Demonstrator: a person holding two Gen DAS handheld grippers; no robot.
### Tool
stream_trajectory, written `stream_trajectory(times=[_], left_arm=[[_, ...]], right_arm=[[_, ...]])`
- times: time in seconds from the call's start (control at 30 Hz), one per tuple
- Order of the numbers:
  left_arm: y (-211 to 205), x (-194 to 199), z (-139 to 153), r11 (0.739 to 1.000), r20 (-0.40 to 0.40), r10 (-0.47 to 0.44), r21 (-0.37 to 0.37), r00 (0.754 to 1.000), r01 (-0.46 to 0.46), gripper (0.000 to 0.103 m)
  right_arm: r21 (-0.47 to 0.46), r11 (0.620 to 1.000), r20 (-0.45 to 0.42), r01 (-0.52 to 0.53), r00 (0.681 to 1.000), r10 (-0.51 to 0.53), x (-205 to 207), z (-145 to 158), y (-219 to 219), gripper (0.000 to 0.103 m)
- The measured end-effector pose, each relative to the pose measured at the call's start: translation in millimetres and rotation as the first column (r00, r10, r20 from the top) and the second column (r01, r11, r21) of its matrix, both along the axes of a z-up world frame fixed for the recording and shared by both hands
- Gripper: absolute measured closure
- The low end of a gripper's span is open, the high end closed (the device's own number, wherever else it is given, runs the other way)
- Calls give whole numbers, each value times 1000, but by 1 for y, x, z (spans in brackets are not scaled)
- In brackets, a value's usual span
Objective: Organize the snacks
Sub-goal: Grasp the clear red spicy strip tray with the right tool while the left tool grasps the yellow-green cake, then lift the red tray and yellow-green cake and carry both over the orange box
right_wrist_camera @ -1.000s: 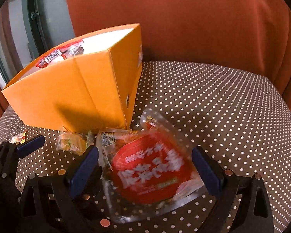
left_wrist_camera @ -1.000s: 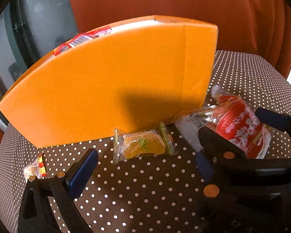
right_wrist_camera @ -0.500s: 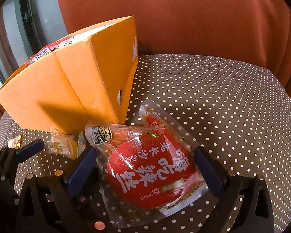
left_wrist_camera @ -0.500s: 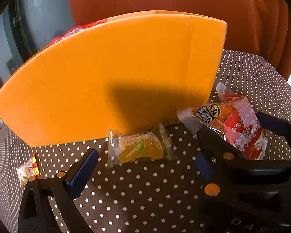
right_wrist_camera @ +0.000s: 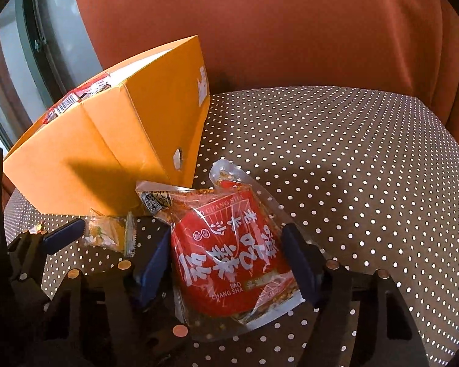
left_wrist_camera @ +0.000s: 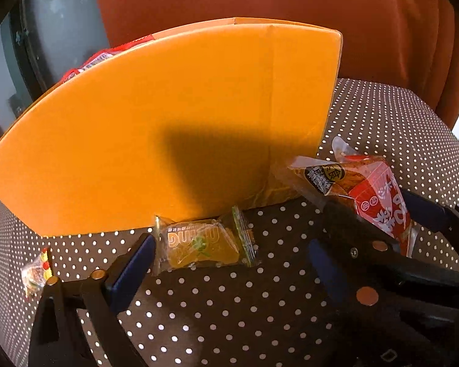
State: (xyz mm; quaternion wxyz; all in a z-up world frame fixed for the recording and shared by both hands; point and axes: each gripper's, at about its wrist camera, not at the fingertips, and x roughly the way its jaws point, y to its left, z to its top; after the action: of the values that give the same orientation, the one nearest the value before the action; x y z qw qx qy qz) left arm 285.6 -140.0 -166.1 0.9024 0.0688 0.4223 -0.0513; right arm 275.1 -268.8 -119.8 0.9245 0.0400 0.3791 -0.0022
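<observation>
An orange cardboard box stands on the polka-dot table, with red snack packets showing over its rim. A yellow jelly packet lies in front of the box, between the open fingers of my left gripper. My right gripper is shut on a red spicy snack bag and holds it tilted off the table; the bag also shows in the left wrist view. The box stands to the left of the bag.
A small candy packet lies at the left on the brown polka-dot tablecloth. An orange curtain hangs behind the table. A window frame is at the far left.
My right gripper has closed on the red bag and tilted it up. My left gripper has moved closer to the yellow jelly packet, which now sits between its fingers.
</observation>
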Motion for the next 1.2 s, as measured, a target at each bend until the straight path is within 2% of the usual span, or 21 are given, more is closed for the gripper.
stream_trajectory(times=[0.03, 0.1, 0.17, 0.27, 0.6, 0.97, 1.2], left_arm=[[2, -3, -1, 1000, 4, 7, -8, 1000, -7, 17], [5, -5, -1, 1000, 10, 22, -14, 1000, -22, 25], [6, -6, 0, 999, 17, 29, -17, 999, -29, 37], [10, -8, 0, 999, 20, 26, -29, 999, -25, 48], [14, -38, -1, 1000, 30, 4, -16, 1000, -3, 53], [31, -94, 2, 999, 13, -2, -45, 1000, 2, 52], [40, -135, 11, 999, 44, -14, -31, 999, 16, 52]], right_arm=[[7, 1000, 1, 2, 1000, -2, -1, 0, -1, 30], [17, 1000, 1, 4, 1000, -4, -4, 0, -1, 31], [27, 1000, 2, 3, 1000, -3, -7, 0, 0, 33], [42, 999, 5, -3, 1000, 3, -15, 0, 1, 35], [63, 997, 12, -33, 999, 32, -49, -1, 16, 40], [74, 997, 15, -22, 1000, 21, -91, -1, 35, 45], [92, 996, 21, -16, 1000, 14, -120, 1, 44, 47]])
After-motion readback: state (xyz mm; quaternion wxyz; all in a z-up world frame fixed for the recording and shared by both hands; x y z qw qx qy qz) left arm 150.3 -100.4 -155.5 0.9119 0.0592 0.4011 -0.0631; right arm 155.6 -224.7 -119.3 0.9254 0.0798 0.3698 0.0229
